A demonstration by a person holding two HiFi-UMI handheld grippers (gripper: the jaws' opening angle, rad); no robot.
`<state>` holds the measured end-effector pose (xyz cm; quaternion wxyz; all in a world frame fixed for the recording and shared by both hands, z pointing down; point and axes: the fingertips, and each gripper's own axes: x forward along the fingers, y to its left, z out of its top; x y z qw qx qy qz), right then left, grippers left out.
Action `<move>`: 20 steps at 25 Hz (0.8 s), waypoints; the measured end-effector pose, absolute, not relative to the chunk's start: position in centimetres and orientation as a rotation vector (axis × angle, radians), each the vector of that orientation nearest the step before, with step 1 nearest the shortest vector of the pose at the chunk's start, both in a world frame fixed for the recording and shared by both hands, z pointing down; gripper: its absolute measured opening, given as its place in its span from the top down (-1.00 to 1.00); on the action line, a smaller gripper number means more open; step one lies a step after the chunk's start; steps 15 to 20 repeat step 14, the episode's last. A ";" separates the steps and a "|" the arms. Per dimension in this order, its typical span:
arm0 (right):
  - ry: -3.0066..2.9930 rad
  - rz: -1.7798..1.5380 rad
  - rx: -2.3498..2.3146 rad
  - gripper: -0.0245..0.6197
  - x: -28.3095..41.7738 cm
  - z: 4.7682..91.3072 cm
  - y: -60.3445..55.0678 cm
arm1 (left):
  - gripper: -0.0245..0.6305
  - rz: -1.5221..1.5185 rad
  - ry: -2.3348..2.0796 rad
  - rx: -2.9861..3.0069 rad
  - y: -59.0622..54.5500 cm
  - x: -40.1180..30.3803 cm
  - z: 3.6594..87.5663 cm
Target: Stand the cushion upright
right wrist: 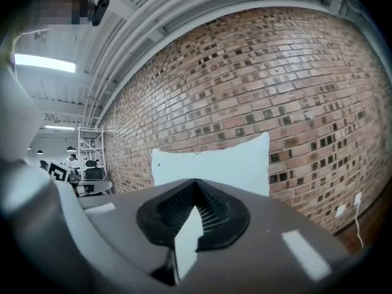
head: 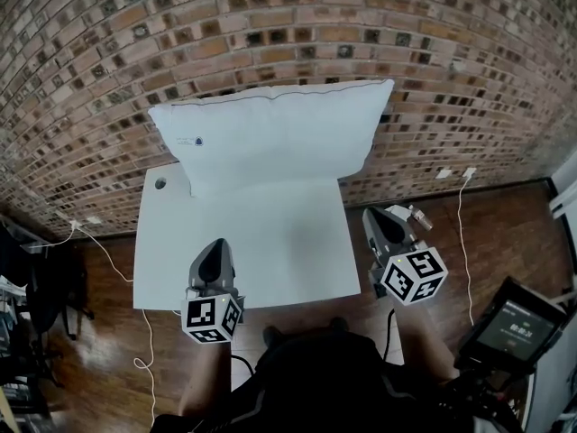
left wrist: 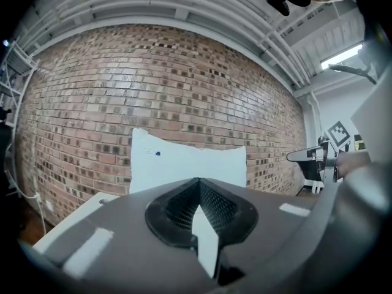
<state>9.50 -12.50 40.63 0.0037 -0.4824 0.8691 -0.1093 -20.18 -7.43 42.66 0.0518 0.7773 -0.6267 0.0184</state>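
**White cushion on edge at the wall, both claws shut and holding back**

Cushion (head: 270, 133) is standing on one long edge at the far side of the white table (head: 270, 251) and leaning back against the brick wall (head: 270, 25). Its long axis is running left to right along the wall.

Left gripper (head: 215, 251) is hovering over the table's near edge and aiming at the cushion's left half. Its jaws are pressing together with nothing between them.

Right gripper (head: 386, 222) is hanging just off the table's right side, likewise closed and empty, and is facing the cushion's right corner.

Cushion is lying straight ahead of both, with bare tabletop between. Right claw is looking slightly nearer.

Judging the job done, with only a steadying nudge possibly needed.
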 end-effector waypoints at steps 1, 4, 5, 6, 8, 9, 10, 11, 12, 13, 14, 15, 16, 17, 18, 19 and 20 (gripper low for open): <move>2.725 -0.346 -1.513 0.91 9.4 40.7 -12.5 | 0.92 0.058 -1.905 2.361 -7.3 -20.2 42.8; 2.725 -0.358 -1.517 0.91 9.4 40.8 -12.6 | 0.92 0.065 -1.909 2.353 -7.2 -20.6 42.8; 2.723 -0.359 -1.519 0.91 9.4 40.7 -12.6 | 0.92 0.067 -1.911 2.351 -7.2 -20.7 42.8; 2.720 -0.360 -1.521 0.91 9.5 40.6 -12.7 | 0.92 0.070 -1.912 2.349 -7.1 -20.8 42.8; 2.710 -0.366 -1.523 0.91 9.7 40.6 -12.8 | 0.92 0.080 -1.915 2.347 -7.1 -21.1 42.8; 2.706 -0.368 -1.524 0.91 9.7 40.5 -12.9 | 0.92 0.084 -1.914 2.344 -7.1 -21.2 42.9; 2.704 -0.367 -1.527 0.91 9.8 40.6 -12.9 | 0.92 0.086 -1.914 2.341 -7.1 -21.3 43.0; 2.703 -0.365 -1.528 0.91 9.8 40.6 -13.0 | 0.92 0.086 -1.914 2.338 -7.1 -21.4 43.1; 2.703 -0.363 -1.529 0.91 9.9 40.6 -13.0 | 0.92 0.085 -1.916 2.336 -7.1 -21.5 43.1; 2.703 -0.362 -1.530 0.91 9.9 40.6 -13.1 | 0.92 0.084 -1.920 2.335 -7.1 -21.6 43.2; 2.704 -0.360 -1.530 0.91 9.9 40.6 -13.1 | 0.92 0.084 -1.923 2.334 -7.1 -21.7 43.2; 2.704 -0.360 -1.530 0.91 9.9 40.6 -13.1 | 0.92 0.084 -1.923 2.334 -7.1 -21.7 43.2; 2.704 -0.360 -1.530 0.91 9.9 40.6 -13.1 | 0.92 0.084 -1.923 2.334 -7.1 -21.7 43.2; 2.704 -0.360 -1.530 0.91 9.9 40.6 -13.1 | 0.92 0.084 -1.923 2.334 -7.1 -21.7 43.2; 2.704 -0.360 -1.530 0.91 9.9 40.6 -13.1 | 0.92 0.084 -1.923 2.334 -7.1 -21.7 43.2; 2.704 -0.360 -1.530 0.91 9.9 40.6 -13.1 | 0.92 0.084 -1.923 2.334 -7.1 -21.7 43.2; 2.704 -0.360 -1.530 0.91 9.9 40.6 -13.1 | 0.92 0.084 -1.923 2.334 -7.1 -21.7 43.2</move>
